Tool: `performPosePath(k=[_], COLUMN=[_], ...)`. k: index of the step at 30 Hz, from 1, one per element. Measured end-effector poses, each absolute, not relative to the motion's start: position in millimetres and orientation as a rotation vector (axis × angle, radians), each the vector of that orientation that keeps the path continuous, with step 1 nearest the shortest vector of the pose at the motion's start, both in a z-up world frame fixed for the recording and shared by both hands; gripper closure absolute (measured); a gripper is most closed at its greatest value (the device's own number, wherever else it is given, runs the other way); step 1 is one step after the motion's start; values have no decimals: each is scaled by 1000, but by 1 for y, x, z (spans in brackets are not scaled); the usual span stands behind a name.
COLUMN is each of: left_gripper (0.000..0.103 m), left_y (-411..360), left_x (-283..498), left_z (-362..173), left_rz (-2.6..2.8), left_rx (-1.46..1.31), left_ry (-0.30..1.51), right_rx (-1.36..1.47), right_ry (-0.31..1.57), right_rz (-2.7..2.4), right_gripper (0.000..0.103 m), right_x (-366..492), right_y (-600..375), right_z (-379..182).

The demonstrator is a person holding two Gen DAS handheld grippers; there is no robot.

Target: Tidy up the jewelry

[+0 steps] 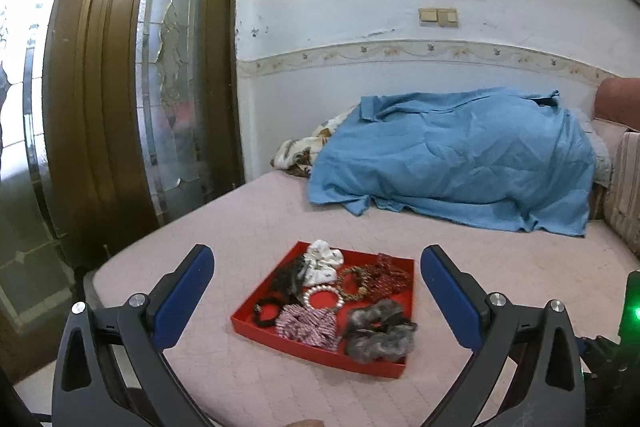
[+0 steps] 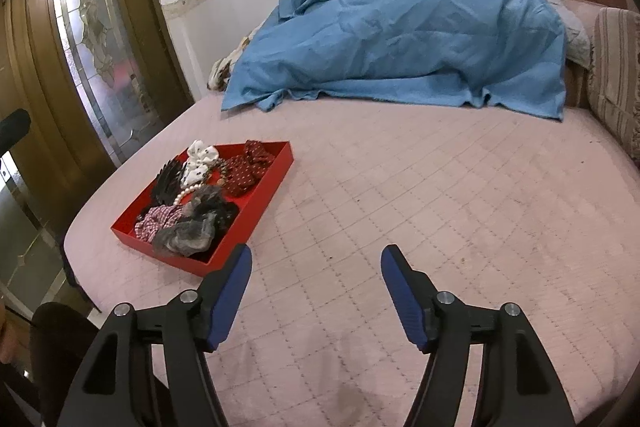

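A red tray [image 1: 320, 357] lies on the pink bed and also shows in the right wrist view [image 2: 280, 167]. It holds a white scrunchie [image 1: 322, 261], a pearl bracelet [image 1: 322, 297], a beaded bracelet [image 1: 354, 281], a dark red scrunchie [image 1: 390, 277], a pink checked scrunchie [image 1: 308, 325], a grey furry scrunchie [image 1: 380, 333] and a black hair clip [image 1: 286, 281]. My left gripper [image 1: 318, 257] is open and empty, above the tray with the tray between its fingers. My right gripper [image 2: 316, 255] is open and empty, to the right of the tray over bare mattress.
A crumpled blue sheet [image 1: 460, 155] covers a heap at the far side of the bed [image 2: 400, 187]. A striped cushion [image 2: 616, 75] lies at the right. A wooden door with leaded glass [image 1: 172, 67] stands left of the bed.
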State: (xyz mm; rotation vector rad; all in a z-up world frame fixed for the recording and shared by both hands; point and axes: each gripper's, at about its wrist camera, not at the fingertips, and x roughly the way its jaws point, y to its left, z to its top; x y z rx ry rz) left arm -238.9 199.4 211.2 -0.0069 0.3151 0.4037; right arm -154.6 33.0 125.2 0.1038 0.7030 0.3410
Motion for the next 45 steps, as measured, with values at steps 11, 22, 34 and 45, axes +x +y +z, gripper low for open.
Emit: performPosePath(k=[11, 22, 34, 45], left_gripper=[0, 0, 0, 0], left_y=[179, 182, 190, 191], left_x=[-215, -203, -200, -197], left_z=[179, 149, 133, 123], left_rz=[362, 371, 399, 393], left_rx=[21, 13, 29, 32], left_ry=[494, 623, 695, 733], right_rx=[56, 67, 9, 5], right_ry=[661, 691, 682, 694], right_rz=[327, 295, 291, 268], right_gripper=[27, 26, 23, 22], right_x=[-161, -156, -160, -159], right_y=[29, 19, 28, 24], right_z=[124, 118, 116, 111])
